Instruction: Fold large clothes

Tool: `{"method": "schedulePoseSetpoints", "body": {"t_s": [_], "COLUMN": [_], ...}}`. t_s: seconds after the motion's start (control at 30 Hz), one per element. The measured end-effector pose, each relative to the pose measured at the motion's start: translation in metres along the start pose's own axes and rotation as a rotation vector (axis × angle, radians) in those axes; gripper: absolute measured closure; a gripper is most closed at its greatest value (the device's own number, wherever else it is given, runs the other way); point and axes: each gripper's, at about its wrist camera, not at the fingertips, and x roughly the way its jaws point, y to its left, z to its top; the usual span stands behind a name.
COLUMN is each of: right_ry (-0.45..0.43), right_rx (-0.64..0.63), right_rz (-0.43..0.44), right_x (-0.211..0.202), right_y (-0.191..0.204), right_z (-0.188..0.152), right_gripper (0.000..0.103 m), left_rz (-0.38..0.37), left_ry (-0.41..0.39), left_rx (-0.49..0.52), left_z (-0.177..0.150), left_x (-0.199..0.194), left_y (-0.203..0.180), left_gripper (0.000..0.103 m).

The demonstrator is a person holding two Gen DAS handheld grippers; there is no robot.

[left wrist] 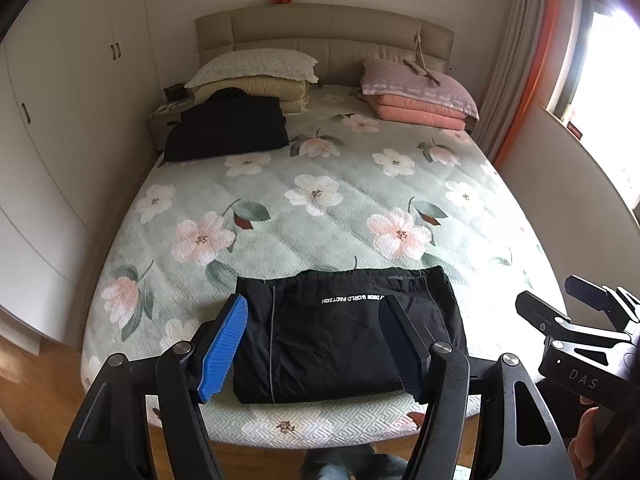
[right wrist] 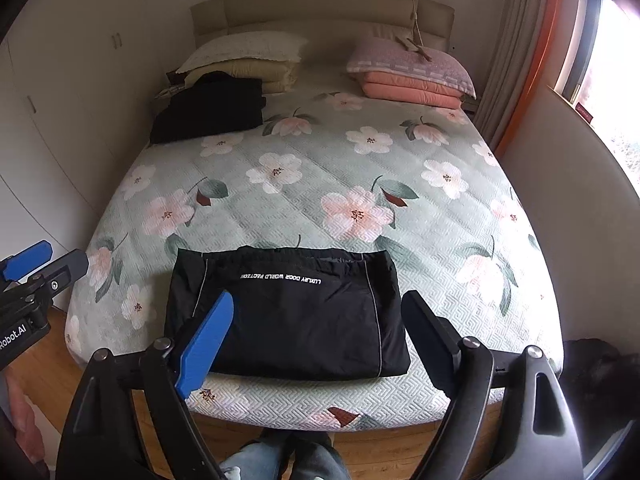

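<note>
A black garment with white lettering lies folded into a flat rectangle at the foot of the bed. My left gripper hovers above and in front of it, open, with nothing between its blue and black fingers. Over the same garment my right gripper is also open and empty. Each gripper shows at the edge of the other's view: the right one at the right, the left one at the left. Neither touches the cloth.
The floral bed cover stretches behind the garment. A second folded black garment lies near the pillows at the head. White wardrobes stand left, a curtain and window right. A person's legs stand at the bed's foot.
</note>
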Motion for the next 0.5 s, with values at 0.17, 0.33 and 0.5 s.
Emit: {"method": "schedulePoseSetpoints", "body": {"t_s": [0.17,0.33,0.5], "right_ry": [-0.009,-0.009,-0.011], "right_rx": [0.013,0.024,0.037], "right_rz": [-0.006,-0.017,-0.026], "right_x": [-0.004,-0.003,-0.002], "right_y": [-0.005,-0.008,-0.013], "right_z": [0.01,0.015,0.017], "right_gripper": [0.016,0.016,0.016], "left_rz": [0.009,0.021,0.025], "left_ry": [-0.008,-0.012,-0.02], "left_rx": [0.001,0.004,0.007], "left_z": [0.003,0.007,0.011], "left_x": [-0.004,-0.004,-0.004], "left_y": [0.001,0.002,0.0], "left_gripper": [0.033,0.033,0.032]}}
